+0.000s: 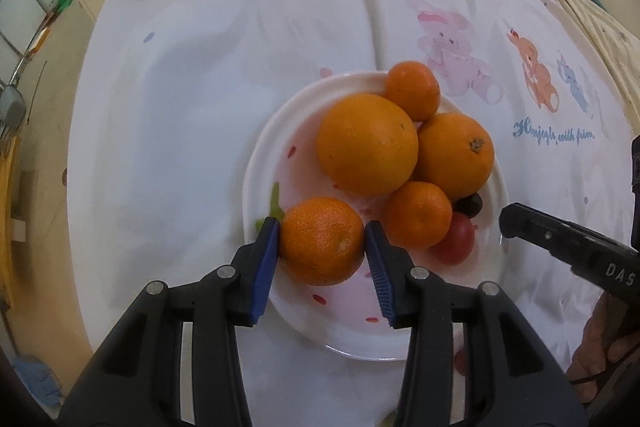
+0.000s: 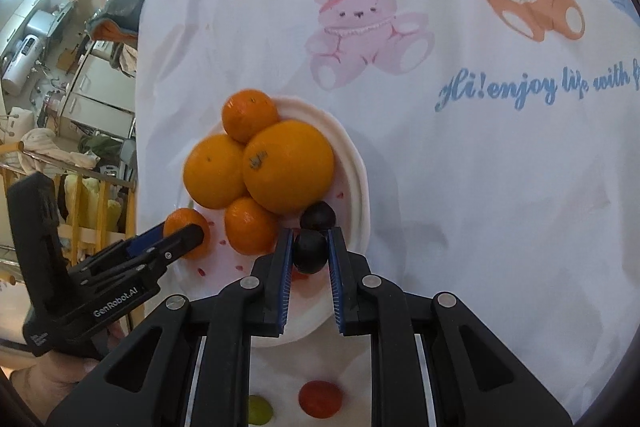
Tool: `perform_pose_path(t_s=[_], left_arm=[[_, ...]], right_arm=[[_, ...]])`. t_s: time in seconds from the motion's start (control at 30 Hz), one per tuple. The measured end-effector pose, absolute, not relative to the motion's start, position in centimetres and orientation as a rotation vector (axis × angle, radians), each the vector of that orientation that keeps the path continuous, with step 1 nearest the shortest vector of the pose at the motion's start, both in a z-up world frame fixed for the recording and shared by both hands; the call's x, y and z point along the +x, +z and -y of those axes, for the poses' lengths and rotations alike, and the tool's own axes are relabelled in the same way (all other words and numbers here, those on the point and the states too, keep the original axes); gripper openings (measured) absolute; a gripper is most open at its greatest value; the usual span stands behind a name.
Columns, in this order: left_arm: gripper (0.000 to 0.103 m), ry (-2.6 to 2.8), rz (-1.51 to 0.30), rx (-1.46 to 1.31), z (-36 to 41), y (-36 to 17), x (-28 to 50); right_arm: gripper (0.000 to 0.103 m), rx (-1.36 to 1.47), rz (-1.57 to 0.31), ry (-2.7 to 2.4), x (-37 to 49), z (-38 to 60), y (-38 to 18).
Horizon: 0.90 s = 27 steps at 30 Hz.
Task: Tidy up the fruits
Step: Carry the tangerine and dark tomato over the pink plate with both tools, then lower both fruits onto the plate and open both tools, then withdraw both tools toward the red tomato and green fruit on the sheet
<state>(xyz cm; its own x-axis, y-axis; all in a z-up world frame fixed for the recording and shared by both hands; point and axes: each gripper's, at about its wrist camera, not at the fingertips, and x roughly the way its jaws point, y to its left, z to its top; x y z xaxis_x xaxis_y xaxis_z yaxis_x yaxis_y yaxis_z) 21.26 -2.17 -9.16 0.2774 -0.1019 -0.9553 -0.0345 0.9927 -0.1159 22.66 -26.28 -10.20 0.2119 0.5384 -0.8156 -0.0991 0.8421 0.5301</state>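
A white plate [image 1: 264, 155] on a white cartoon-print cloth holds two big oranges [image 1: 367, 143] [image 1: 456, 155], two small mandarins [image 1: 413, 90] [image 1: 418, 215], a red fruit [image 1: 456, 241] and dark grapes [image 1: 471, 205]. My left gripper [image 1: 322, 247] is shut on a mandarin [image 1: 322, 241] over the plate's near side. In the right wrist view my right gripper [image 2: 310, 251] is shut on a dark grape [image 2: 310, 251] above the plate [image 2: 354, 163], beside another dark grape [image 2: 318, 215]. The left gripper [image 2: 176, 239] shows there holding its mandarin [image 2: 182, 221].
On the cloth near me lie a red fruit [image 2: 320, 399] and a green grape [image 2: 259, 409], partly behind the right gripper. The table edge drops off at the left, with room clutter beyond. Open cloth with bear prints [image 2: 360, 27] lies to the right.
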Motion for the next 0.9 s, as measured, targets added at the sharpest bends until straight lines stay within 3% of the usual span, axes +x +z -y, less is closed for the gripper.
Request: perform_pose_path(t_s=[0.43,0.5,0.57,0.63,0.67,0.7,0.77,0.9], left_arm=[[0.041,-0.051,-1.324,-0.093,2.7,-9.6,21.2],[0.054,-0.060,-1.325,-0.081,3.0,-9.5,21.2],[0.083,-0.077,-1.300,-0.080,3.3,-9.0,21.0],[0.086,-0.059,-1.275,-0.060,3.4,-8.5,20.7],[0.086,-0.063,-1.273,-0.060,3.4,-8.5,20.7],[0.086,-0.062,-1.275,-0.063,3.3,-8.4,20.7],[0.086,-0.051,-1.269,-0.070,3.1,-8.3,20.6],[0.086,-0.031,-1.260,-0.081,2.6,-8.1,20.6]], right_arm=[[0.022,0.431,-1.289,0.459,22.7,26.6,-10.7],[0.022,0.441,-1.288,0.467,22.8,26.7,-10.5],[0.022,0.436,-1.280,0.451,22.8,26.9,-10.3],[0.027,0.451,-1.282,0.453,22.9,27.1,-10.3],[0.036,0.458,-1.285,0.454,22.8,27.2,-10.3],[0.053,0.459,-1.283,0.452,22.8,27.2,-10.2],[0.065,0.467,-1.266,0.447,22.7,27.4,-9.9],[0.065,0.462,-1.246,0.439,22.6,27.5,-9.4]])
